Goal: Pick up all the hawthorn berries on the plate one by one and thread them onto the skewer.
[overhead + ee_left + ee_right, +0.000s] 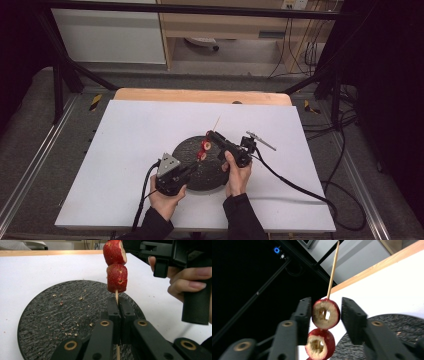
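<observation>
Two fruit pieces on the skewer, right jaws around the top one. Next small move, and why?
Probably draw the right gripper back off the top fruit piece: its jaws stand apart from it, both pieces sit threaded, and the left gripper clamps the skewer above the black plate.

Rough matt stone-like plate [50, 315], thin wooden skewer [333, 270], glossy red fruit pieces [117, 277].

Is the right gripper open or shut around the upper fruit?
Open: the right gripper pads stand apart from the upper fruit, with gaps both sides.
</observation>
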A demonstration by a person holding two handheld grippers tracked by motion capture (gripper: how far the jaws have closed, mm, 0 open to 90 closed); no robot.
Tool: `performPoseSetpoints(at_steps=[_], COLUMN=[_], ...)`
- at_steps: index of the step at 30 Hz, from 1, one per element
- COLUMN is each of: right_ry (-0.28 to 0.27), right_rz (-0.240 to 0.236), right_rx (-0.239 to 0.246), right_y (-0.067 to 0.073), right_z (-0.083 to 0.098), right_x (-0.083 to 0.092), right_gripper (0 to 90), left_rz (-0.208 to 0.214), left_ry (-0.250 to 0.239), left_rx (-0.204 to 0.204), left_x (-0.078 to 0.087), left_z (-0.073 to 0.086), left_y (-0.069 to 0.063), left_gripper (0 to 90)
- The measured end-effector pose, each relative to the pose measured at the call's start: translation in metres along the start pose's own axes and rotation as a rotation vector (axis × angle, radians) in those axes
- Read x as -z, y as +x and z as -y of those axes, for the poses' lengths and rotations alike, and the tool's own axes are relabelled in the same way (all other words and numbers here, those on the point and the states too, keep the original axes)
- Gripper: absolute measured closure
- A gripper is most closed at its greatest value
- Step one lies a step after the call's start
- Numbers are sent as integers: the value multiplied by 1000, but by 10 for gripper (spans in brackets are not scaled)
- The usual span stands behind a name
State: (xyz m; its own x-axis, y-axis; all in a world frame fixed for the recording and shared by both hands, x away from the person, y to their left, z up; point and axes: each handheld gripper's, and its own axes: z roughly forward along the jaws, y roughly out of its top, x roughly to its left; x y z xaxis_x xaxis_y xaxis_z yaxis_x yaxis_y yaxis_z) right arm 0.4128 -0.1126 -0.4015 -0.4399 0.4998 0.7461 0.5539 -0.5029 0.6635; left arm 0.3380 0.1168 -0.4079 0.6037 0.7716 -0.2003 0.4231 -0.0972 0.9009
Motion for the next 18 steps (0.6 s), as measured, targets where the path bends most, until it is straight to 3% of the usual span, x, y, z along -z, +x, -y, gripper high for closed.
performPoseSetpoints(at_steps=[10,18], right_ry=[112,258], right_rz=[59,117], right_rx=[235,388], right_y=[1,-17], right_z=[-11,-16], right_x=[14,37], right_gripper=[252,70], left_rz=[22,42], left_ry=[39,97], left_rx=[-13,-43], left_x=[9,15], left_z=[3,2], left_y=[10,26], left_gripper=[886,886])
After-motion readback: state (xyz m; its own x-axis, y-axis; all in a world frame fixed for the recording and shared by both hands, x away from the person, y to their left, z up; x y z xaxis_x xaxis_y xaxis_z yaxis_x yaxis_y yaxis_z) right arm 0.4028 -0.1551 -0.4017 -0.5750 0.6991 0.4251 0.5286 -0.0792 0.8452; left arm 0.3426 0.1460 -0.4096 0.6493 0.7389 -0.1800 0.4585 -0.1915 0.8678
